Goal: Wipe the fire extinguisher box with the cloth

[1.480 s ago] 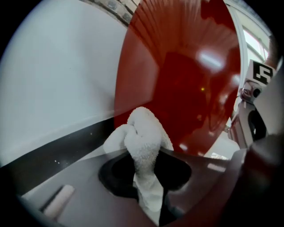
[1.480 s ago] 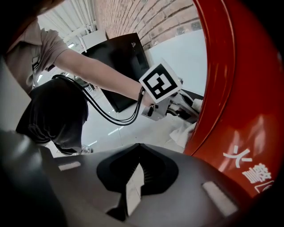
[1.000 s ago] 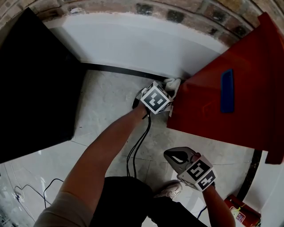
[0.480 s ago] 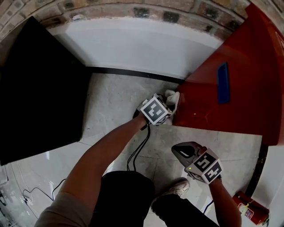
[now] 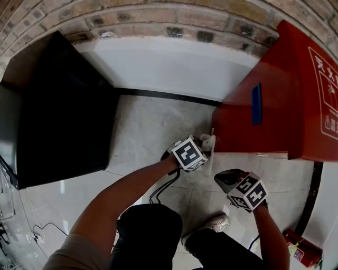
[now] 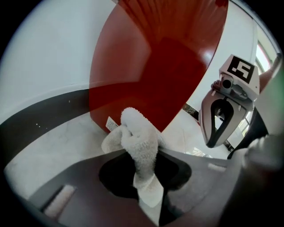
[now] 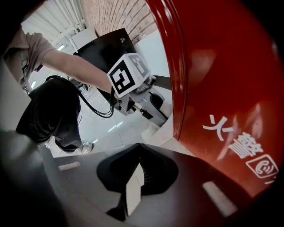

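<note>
1. The left gripper (image 6: 142,177) has its jaws clamped on the white cloth (image 6: 137,142). The cloth is pinched between them and bunches up in a thick wad beyond the jaw tips.
2. The wad is pressed against the lower corner edge of the red fire extinguisher box (image 5: 274,124), just above the floor (image 5: 142,132). A small white tag on the cloth lies against the box's bottom edge.
3. The box stands on the floor against the brick wall (image 5: 158,16), on the person's right. A blue handle (image 5: 256,104) shows on the side facing the person, and white characters are printed on the adjoining face.
4. The right gripper (image 7: 133,177) has its jaws brought together at the tips with nothing between them. It is held in the air near the box's printed face and does not touch it. It lies beside and below the left gripper in the head view.
5. A black cabinet (image 5: 58,116) stands to the left, well apart from the box.
6. Black cables (image 5: 161,184) hang from the left gripper toward the floor.
7. A red fire extinguisher (image 5: 296,248) lies on the floor at the lower right.
</note>
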The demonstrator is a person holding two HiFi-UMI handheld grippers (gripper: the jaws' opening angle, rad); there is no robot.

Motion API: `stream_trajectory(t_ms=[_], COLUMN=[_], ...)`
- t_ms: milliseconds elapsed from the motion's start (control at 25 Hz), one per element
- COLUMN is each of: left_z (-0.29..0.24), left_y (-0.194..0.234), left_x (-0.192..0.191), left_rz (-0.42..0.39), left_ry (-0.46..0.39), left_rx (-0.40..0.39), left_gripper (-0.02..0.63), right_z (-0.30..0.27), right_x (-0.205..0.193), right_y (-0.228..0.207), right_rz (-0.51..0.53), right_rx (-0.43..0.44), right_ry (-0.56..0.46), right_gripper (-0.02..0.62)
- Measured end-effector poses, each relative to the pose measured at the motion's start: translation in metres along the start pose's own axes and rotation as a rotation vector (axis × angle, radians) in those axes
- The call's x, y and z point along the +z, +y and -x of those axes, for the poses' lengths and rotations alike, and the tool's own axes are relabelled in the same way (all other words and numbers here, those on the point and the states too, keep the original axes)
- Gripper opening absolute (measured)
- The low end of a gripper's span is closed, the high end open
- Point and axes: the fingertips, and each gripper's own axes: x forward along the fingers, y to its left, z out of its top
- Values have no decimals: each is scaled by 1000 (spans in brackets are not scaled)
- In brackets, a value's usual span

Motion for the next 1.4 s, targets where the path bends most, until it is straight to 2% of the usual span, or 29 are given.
stream_trajectory(t_ms=[200,360,600,840,920,1160,1280,1400], left_z=[37,81,142,199,217,276,309,341], left_y=[-28,-61,-128,-200,-225,-291,-334,-382], left_x=[20,42,66,101,113,154,183,208], left_rz=[73,58,-32,-161,-173,-130,-184,-279], left_ry=[-17,-15,38,71,65,12,-22,-29], left_rx=[22,37,2,-71,-103,-144,-226,-316], left_gripper=[84,84,84,84,84,84,84,86], right_z=[42,87,158,228,249,309,356,403], right_x=[-8,-11,0,36,48,82,96,105], right_y=[28,53,98,129,136,174,201,236], right_rz=[-51,-113,-232,-281,-308,-398,-417,-342], right_rx=[-1,-39,-79,-140,-172,-237,-239,-218], right_ry=[-16,-56,-161,-313,-347,-428,-518,-570], right_gripper=[25,25,25,26,79,252,345,392])
